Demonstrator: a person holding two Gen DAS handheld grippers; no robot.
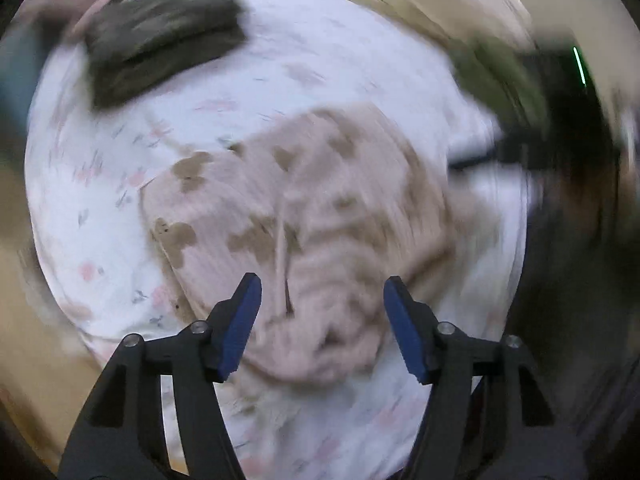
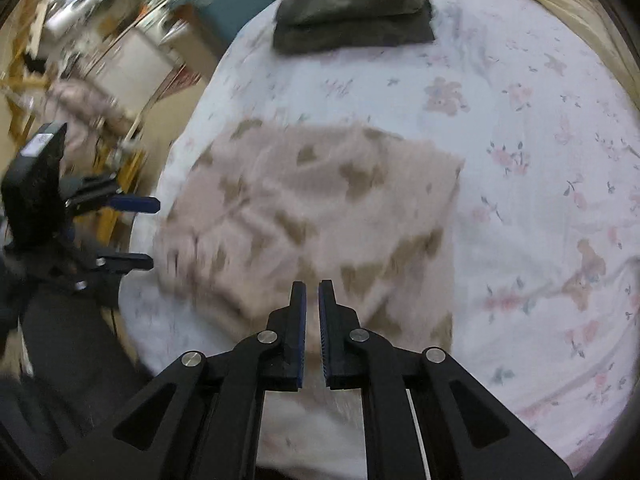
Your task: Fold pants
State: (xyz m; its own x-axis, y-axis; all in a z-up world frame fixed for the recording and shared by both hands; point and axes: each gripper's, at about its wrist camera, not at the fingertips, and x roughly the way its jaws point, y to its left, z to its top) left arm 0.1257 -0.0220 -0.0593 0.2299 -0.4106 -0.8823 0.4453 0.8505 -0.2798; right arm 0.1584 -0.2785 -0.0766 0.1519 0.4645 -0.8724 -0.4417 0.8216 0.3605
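Left wrist view: the left hand-held gripper gapes empty above the pink pants on the bed; the bunched waistband could spring loose.

Right wrist view: the right hand-held gripper, jaws barely parted and gripping nothing, hovers at the pants' near edge; a careless brush could drag the fold open.

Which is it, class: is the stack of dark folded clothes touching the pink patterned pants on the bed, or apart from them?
Apart. The right wrist view shows a band of bare floral sheet between the dark folded clothes and the pink patterned pants.
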